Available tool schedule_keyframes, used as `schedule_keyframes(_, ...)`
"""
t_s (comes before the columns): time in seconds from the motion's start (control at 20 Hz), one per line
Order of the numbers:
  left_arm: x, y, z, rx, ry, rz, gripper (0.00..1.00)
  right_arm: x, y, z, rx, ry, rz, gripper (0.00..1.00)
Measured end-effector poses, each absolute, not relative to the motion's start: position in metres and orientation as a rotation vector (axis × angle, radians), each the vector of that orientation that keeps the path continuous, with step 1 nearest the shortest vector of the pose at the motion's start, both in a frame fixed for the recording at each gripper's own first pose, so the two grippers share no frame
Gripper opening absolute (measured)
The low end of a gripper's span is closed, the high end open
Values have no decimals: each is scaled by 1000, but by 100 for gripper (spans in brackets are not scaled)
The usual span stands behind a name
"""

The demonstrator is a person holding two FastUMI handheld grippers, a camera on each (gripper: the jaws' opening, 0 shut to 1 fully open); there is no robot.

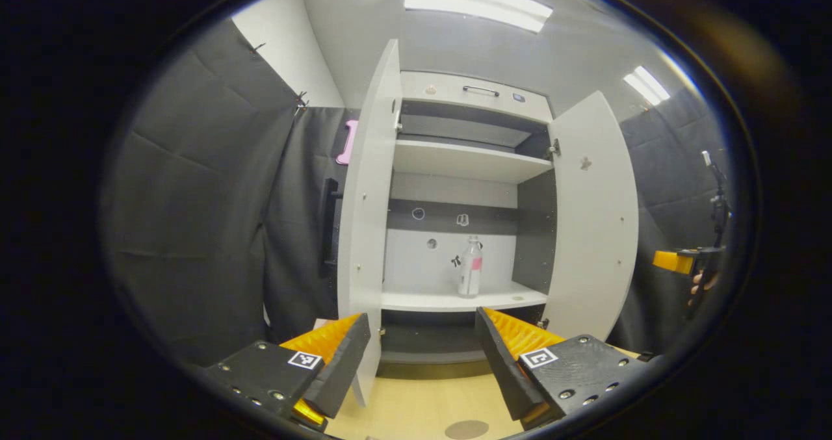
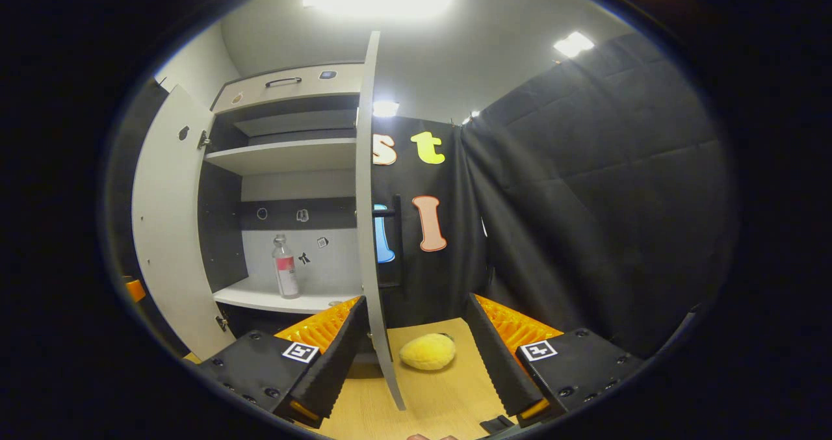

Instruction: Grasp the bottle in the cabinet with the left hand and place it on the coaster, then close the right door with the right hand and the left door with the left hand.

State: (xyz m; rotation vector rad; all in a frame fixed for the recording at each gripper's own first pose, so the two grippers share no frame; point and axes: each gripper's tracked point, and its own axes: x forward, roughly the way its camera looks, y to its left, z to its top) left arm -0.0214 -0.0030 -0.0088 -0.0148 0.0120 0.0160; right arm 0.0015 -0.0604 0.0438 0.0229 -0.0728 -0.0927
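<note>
Both doors (image 1: 367, 219) stand wide, leaving open room before the bottle (image 1: 470, 268).

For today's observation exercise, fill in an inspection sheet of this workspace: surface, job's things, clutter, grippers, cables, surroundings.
Surface: light wooden tabletop.
Job's things: bottle upright on the cabinet's lower shelf; left door and right door both open; grey round coaster on the table.
Clutter: yellow fluffy object on the table.
Grippers: left gripper open, empty; right gripper open, empty.
Cables: nothing seen.
Surroundings: black cloth walls, ceiling lights.

A recording booth: black cloth walls (image 2: 604, 186) around a cabinet (image 1: 465, 160).
</note>
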Motion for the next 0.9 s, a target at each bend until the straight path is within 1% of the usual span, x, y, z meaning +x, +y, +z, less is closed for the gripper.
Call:
schedule_keyframes(0.05, -20, -4, -10, -18, 18, 12, 94, 3, -64, 46, 25, -73, -100, 92)
schedule_keyframes(0.1, -19, -4, -12, -21, 24, 7, 94, 4, -67, 48, 30, -73, -109, 96)
schedule_keyframes(0.15, -18, -5, -12, -23, 27, 2, 94, 5, -69, 50, 36, -74, -111, 97)
schedule_keyframes(0.2, -16, -5, -13, -25, 27, -1, 94, 5, -69, 51, 40, -74, -114, 93)
schedule_keyframes(0.25, -13, -5, -11, -24, 27, -4, 94, 6, -70, 49, 40, -65, -118, 93)
schedule_keyframes(0.3, -8, -7, -11, -23, 27, -11, 94, 6, -70, 46, 39, -51, -120, 96)
schedule_keyframes(0.35, 0, -11, -7, -21, 23, -23, 94, 5, -69, 43, 40, -38, -118, 96)
schedule_keyframes(0.45, 26, -22, 8, -14, -3, -53, 94, 0, -69, 42, 34, -28, -126, 97)
schedule_keyframes(0.6, 67, -42, 12, -18, -1, -94, 94, -6, -77, 43, 32, -27, -156, 96)
schedule_keyframes(0.65, 81, -47, 13, -21, 2, -103, 94, -6, -81, 43, 29, -28, -170, 92)
schedule_keyframes(0.7, 97, -52, 13, -23, 5, -112, 94, -7, -86, 43, 25, -28, -187, 96)
schedule_keyframes(0.85, 149, -62, 12, -3, 14, -134, 94, -2, -106, 44, 13, -32, -254, 96)
schedule_keyframes(0.9, 167, -66, 9, 5, 17, -140, 94, 0, -115, 43, 13, -33, -275, 92)
